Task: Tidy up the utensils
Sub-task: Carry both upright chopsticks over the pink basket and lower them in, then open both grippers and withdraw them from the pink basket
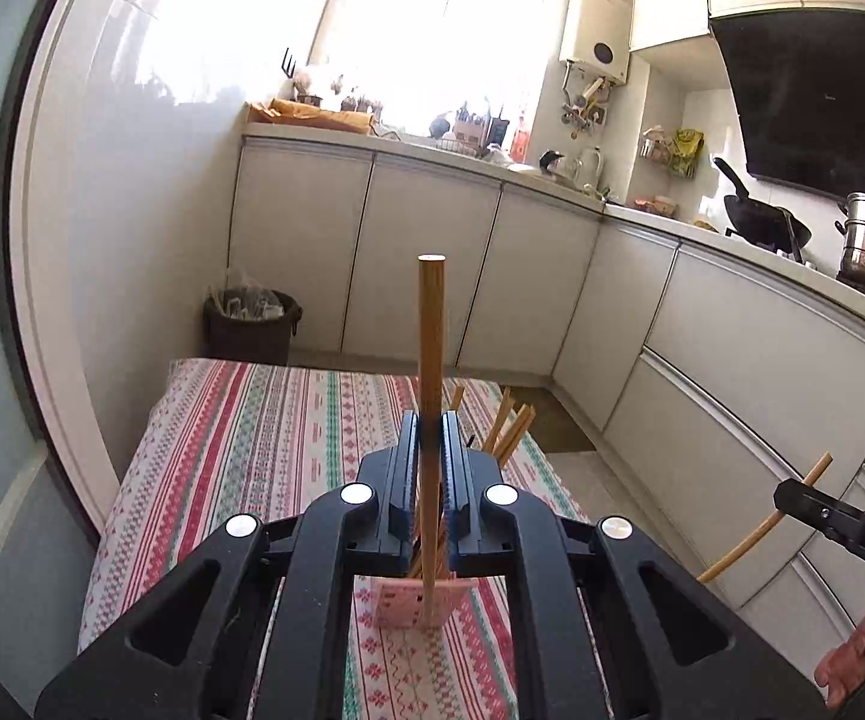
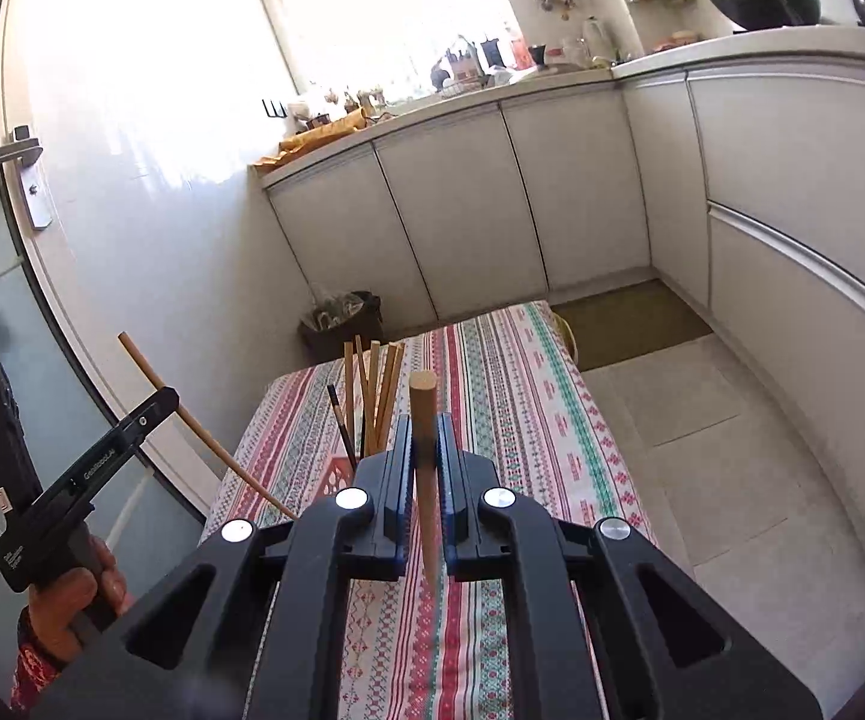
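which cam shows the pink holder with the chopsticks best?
Right wrist: the pink holder sits left of the right hand-held gripper, its standing chopsticks fully visible. Left wrist shows only the holder's base under the left hand-held gripper, which hides most chopsticks.

**Two wrist views over the striped table**

We look forward along each gripper's fingers, from close above the striped tablecloth (image 1: 240, 420), facing the white cabinets (image 1: 432, 252) and bright window (image 1: 432, 30). Our left wrist view catches the right gripper (image 1: 792, 495) at its right edge; our right wrist view catches the left gripper (image 2: 162, 402) at its left edge. Both share the table, the trash bin (image 1: 252, 324) and the counter.
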`<state>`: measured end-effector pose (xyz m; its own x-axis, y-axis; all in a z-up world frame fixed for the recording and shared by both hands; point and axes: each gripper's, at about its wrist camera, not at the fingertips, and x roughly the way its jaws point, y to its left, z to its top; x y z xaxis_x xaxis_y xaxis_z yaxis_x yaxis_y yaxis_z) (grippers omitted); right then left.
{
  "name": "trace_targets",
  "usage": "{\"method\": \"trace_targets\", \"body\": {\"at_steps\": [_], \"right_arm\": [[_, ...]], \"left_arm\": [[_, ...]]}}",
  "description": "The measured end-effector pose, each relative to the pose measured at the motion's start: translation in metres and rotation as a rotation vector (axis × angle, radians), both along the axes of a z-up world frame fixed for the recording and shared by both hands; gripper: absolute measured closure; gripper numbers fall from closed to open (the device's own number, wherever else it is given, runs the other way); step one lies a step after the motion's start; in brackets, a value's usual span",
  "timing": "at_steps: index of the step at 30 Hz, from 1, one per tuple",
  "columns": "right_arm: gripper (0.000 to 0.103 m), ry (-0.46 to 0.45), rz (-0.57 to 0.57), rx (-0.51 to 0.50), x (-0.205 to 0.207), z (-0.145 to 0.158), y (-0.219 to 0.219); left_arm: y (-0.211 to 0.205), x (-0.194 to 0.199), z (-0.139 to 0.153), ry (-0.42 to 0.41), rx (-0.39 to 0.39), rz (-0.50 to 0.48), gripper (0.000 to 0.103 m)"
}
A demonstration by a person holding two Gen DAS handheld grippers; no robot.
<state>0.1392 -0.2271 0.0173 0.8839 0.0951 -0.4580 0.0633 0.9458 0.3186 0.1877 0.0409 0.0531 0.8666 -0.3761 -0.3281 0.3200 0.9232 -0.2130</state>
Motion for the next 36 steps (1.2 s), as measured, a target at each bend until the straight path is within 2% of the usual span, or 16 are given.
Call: {"method": "trace_targets", "body": {"at_steps": [6,9,12,14,15,16,17,19,23,30,36], "right_arm": [[0.095,-0.064,0.027,-0.021,0.022,0.026,0.003],[0.095,-0.082,0.044,-0.031,0.032,0.033,0.009],[0.095,-0.097,0.053,-0.044,0.042,0.035,0.018],[0.095,-0.098,0.062,-0.044,0.050,0.033,0.024],[0.095,-0.098,0.065,-0.042,0.055,0.033,0.027],[0.095,-0.099,0.065,-0.040,0.060,0.033,0.030],[0.095,-0.100,0.065,-0.036,0.064,0.032,0.032],[0.095,-0.108,0.065,-0.021,0.074,0.031,0.037],[0.095,-0.124,0.060,-0.035,0.091,0.022,0.052],[0.095,-0.112,0.071,-0.076,0.119,-0.001,0.077],[0.095,-0.097,0.078,-0.087,0.129,-0.010,0.090]], "left_arm": [[-0.014,0.021,0.025,-0.066,0.017,0.015,0.097],[-0.020,0.034,0.023,-0.065,0.038,0.024,0.096],[-0.027,0.049,0.006,-0.022,0.062,0.027,0.096],[-0.034,0.061,-0.013,0.046,0.099,0.020,0.081],[-0.034,0.064,-0.022,0.077,0.093,0.017,0.065],[-0.032,0.063,-0.029,0.091,0.072,0.025,0.056],[-0.028,0.061,-0.033,0.092,0.055,0.043,0.055],[-0.022,0.058,-0.032,0.089,0.048,0.067,0.055],[-0.011,0.052,-0.023,0.049,0.079,0.138,0.055],[0.016,0.062,-0.029,0.102,0.046,0.191,0.052],[0.027,0.060,-0.028,0.095,0.051,0.239,0.052]]}}
